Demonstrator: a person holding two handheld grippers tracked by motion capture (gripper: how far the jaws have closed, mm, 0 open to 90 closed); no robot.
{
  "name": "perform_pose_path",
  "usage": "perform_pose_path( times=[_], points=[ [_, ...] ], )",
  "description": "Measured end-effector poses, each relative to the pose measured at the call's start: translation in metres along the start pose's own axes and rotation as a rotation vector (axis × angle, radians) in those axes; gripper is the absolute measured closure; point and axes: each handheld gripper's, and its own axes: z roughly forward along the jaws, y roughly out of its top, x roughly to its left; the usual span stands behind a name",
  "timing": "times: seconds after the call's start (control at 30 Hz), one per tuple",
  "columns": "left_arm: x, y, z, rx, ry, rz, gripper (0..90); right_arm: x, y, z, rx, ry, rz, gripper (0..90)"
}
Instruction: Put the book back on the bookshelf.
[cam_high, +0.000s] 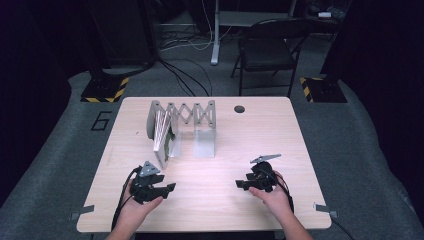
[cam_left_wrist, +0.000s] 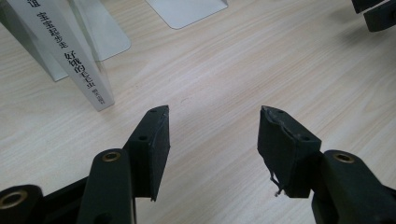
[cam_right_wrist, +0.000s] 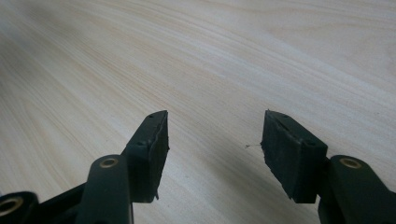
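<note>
A metal expanding book rack (cam_high: 192, 116) stands on the light wooden table (cam_high: 260, 130). At its left end a few thin white books (cam_high: 161, 134) lean together; one white spine with printed characters (cam_left_wrist: 70, 56) slants across the left gripper view. My left gripper (cam_high: 169, 188) rests near the table's front left, in front of the books, open with nothing between its jaws (cam_left_wrist: 212, 135). My right gripper (cam_high: 240, 184) lies at the front right, pointing left, also open over bare wood (cam_right_wrist: 215, 135). The right gripper's tips (cam_left_wrist: 378, 11) appear at the top right corner of the left gripper view.
The rack's flat metal base plates (cam_left_wrist: 187, 11) lie on the table just beyond the books. A small round hole (cam_high: 239, 108) is in the table near its far edge. A folding chair (cam_high: 270, 47) and cables stand on the floor behind the table.
</note>
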Motion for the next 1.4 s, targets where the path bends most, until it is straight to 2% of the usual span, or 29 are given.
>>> perform_pose_path(
  times=[0.3, 0.37, 0.47, 0.7, 0.8, 0.83, 0.97, 1.0, 1.1, 1.13, 1.2, 1.23, 1.3, 1.4],
  points=[
    [0.005, -0.008, 0.011, -0.034, -0.019, -0.023, 43.8, 0.001, 0.000, 0.001, 0.002, -0.002, 0.001, 41.2],
    [0.006, -0.010, 0.015, -0.029, -0.025, -0.012, 43.8, 0.001, 0.000, 0.002, -0.006, -0.003, -0.010, 41.2],
    [0.005, -0.014, 0.019, -0.029, -0.035, -0.006, 43.8, 0.001, 0.000, 0.002, -0.002, -0.002, 0.000, 41.2],
    [0.003, -0.022, 0.028, 0.002, -0.049, -0.012, 43.9, 0.000, -0.001, 0.003, 0.003, -0.005, -0.016, 41.2],
    [0.003, -0.023, 0.030, 0.004, -0.056, 0.000, 44.2, 0.001, -0.001, 0.004, 0.007, -0.002, -0.015, 41.2],
    [0.005, -0.022, 0.030, 0.014, -0.063, 0.025, 44.2, 0.001, -0.001, 0.004, 0.011, -0.003, -0.013, 41.2],
    [0.005, -0.022, 0.032, 0.006, -0.050, 0.048, 44.4, 0.000, -0.001, 0.007, 0.011, -0.004, -0.033, 41.2],
    [0.006, -0.022, 0.032, 0.017, -0.053, 0.056, 44.4, 0.001, -0.001, 0.007, 0.015, -0.004, -0.027, 41.2],
    [0.008, -0.022, 0.032, 0.019, -0.053, 0.065, 44.4, 0.001, -0.001, 0.008, 0.016, -0.006, -0.020, 41.1],
    [0.009, -0.023, 0.033, 0.019, -0.057, 0.058, 44.4, 0.000, -0.001, 0.008, 0.014, -0.006, -0.034, 41.2],
    [0.010, -0.023, 0.035, 0.007, -0.059, 0.045, 44.4, 0.000, -0.001, 0.009, 0.010, -0.010, -0.034, 41.1],
    [0.010, -0.023, 0.035, 0.018, -0.064, 0.047, 44.3, 0.000, -0.001, 0.008, 0.018, -0.007, -0.025, 41.2],
    [0.011, -0.023, 0.037, 0.031, -0.059, 0.060, 44.3, 0.000, -0.002, 0.010, 0.017, -0.008, -0.030, 41.1],
    [0.010, -0.024, 0.038, 0.023, -0.048, 0.059, 44.3, 0.001, -0.002, 0.011, 0.017, -0.007, -0.035, 41.2]
  ],
)
